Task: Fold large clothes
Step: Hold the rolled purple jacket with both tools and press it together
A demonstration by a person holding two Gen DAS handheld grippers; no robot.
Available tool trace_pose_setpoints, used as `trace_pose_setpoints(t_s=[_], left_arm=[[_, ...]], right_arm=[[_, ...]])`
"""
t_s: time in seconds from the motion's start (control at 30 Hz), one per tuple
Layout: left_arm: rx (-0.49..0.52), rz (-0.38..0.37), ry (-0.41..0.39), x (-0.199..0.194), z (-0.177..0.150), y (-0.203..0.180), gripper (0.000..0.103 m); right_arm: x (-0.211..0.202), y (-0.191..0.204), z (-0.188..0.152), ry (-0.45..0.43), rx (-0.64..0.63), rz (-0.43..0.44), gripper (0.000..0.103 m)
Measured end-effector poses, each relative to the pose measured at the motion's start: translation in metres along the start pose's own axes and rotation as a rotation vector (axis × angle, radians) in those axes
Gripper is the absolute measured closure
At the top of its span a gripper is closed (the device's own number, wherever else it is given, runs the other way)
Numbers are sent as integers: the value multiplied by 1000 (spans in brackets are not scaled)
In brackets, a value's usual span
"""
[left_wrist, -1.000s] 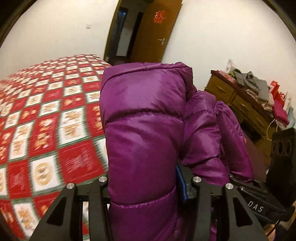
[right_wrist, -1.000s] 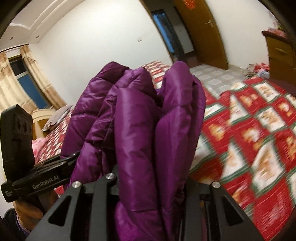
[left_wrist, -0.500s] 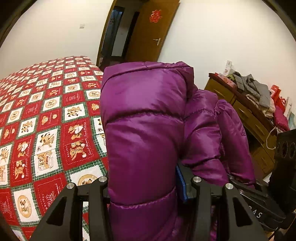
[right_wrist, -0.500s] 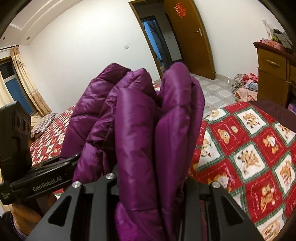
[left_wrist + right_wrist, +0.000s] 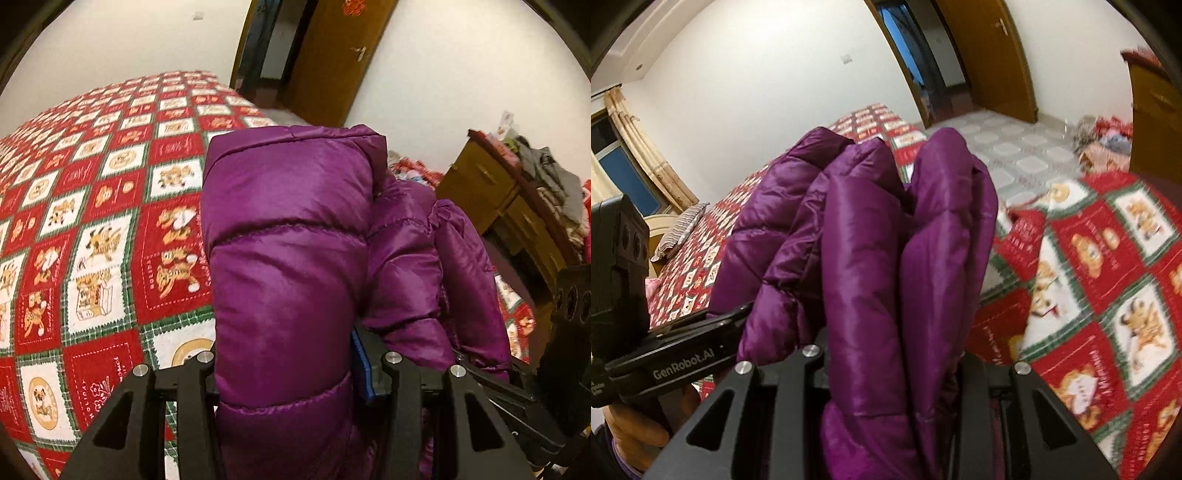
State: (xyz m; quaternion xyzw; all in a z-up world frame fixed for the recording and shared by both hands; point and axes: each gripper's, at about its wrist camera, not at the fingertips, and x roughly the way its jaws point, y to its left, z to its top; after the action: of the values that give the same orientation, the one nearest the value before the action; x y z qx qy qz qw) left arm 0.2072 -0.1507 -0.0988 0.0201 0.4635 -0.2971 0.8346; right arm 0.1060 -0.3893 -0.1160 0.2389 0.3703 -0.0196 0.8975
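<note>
Jacket (image 5: 288, 266), purple and quilted, is bunched upright between both grippers: left gripper (image 5: 295, 373) and right gripper (image 5: 890, 369) each pinch a thick fold. Compared with a second ago, both views tilt lower over the bed (image 5: 92, 229), so the bundle is probably being carried down for laying flat. Bedspread is red check; door (image 5: 997, 48) and dresser (image 5: 491, 192) stand beyond, slightly blurred

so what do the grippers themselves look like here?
Both are matte black. The left gripper has angular fingers with silver bolt heads, triangular cutouts and a blue pad. The right gripper matches. Seen from the right wrist, the left unit's side carries white "GenRobot.AI" lettering.
</note>
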Motion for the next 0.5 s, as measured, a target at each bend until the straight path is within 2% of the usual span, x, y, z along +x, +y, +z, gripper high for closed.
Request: trace_pose_setpoints(t_s=[0.4,0.5], left_arm=[[21,87,5,27,3,1,54],[20,103,5,34,2,6,51]], right_arm=[[23,-17,-6,50,84,35,69],[26,-22,-7,64,105,53,69]])
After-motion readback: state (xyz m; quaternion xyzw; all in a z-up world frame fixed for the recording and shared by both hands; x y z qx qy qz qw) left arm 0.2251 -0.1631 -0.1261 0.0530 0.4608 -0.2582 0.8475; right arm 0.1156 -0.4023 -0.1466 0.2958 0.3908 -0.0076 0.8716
